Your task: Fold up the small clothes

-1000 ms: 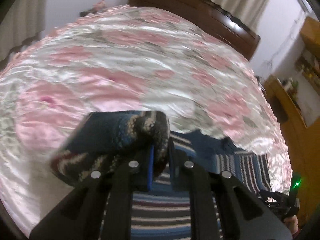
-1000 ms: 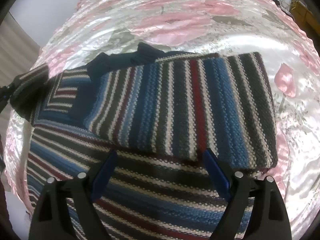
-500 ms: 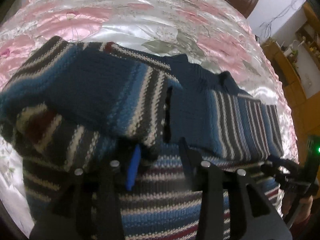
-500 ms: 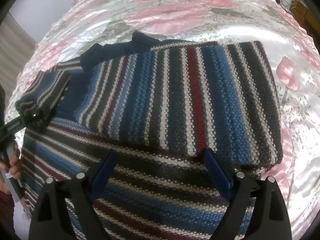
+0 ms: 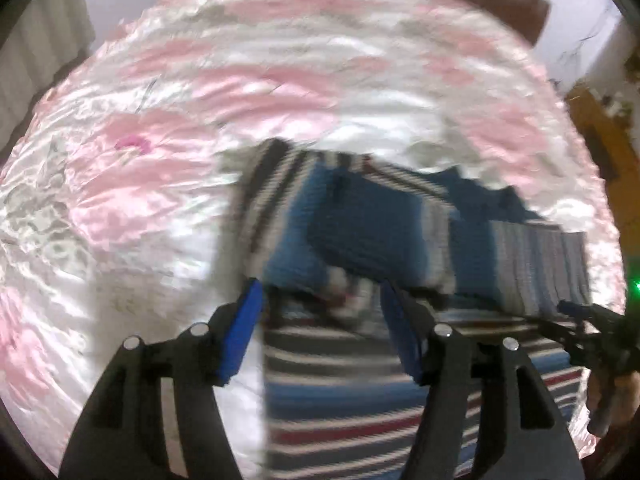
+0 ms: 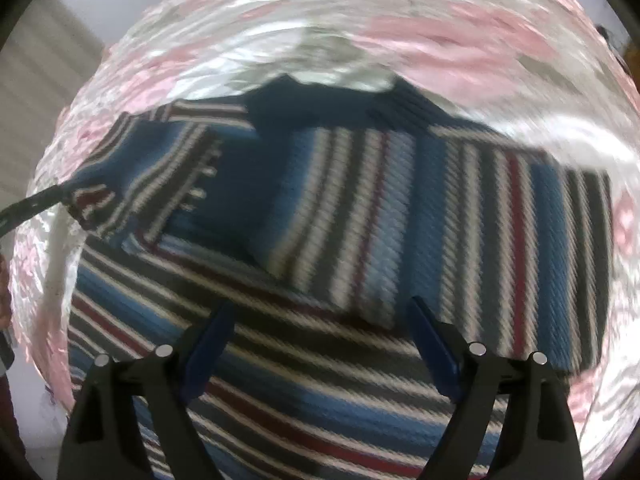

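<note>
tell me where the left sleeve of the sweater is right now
In the right wrist view, the left sleeve lies folded across the striped sweater, on its left side beside the navy collar, on the pink floral bedspread.

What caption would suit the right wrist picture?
Open right gripper hovering over a striped knit sweater, both sleeves folded in, on a pink floral bedspread.

Your left gripper (image 5: 320,312) hangs with its jaws spread wide, holding nothing; your right gripper (image 6: 320,328) is likewise spread and empty.
</note>
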Available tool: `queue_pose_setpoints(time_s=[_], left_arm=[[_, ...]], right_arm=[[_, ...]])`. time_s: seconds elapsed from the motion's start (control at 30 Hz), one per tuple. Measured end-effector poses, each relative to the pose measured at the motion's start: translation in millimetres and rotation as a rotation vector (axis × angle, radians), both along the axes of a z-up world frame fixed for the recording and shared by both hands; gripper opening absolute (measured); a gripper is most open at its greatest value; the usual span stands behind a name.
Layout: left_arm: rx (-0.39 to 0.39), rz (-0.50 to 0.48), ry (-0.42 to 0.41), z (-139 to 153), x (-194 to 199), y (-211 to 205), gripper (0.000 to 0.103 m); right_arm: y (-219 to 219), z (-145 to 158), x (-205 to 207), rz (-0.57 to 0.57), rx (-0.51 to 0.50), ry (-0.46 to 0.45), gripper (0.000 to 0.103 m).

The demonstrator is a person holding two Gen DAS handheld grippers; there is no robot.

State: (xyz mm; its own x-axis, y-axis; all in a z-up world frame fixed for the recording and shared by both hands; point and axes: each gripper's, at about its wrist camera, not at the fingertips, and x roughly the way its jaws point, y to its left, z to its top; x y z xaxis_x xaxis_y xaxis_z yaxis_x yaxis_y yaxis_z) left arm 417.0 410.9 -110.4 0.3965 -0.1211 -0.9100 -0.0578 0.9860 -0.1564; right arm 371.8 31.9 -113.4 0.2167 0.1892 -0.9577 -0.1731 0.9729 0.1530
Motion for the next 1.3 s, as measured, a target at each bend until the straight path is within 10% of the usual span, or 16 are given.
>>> queue_pose_setpoints(time_s=[0.47,0.6,0.73,1.3], left_arm=[[0.024,0.023,0.060,-34,16,38,0.064],[0.032,0.023,0.082,-44,19,36,0.065],[0.037,0.024,0.096,-52,20,38,0.066],[-0.008,0.070,0.098,-58,14,38,0.069]], right_arm=[[155,-1,62,0.187,0.072,0.047,0.077],[167,-32,67,0.208,0.004,0.076,0.037],[147,-31,66,0.187,0.048,0.052,0.027],[-21,-23,29,-0.129,0.378,0.083,0.087]])
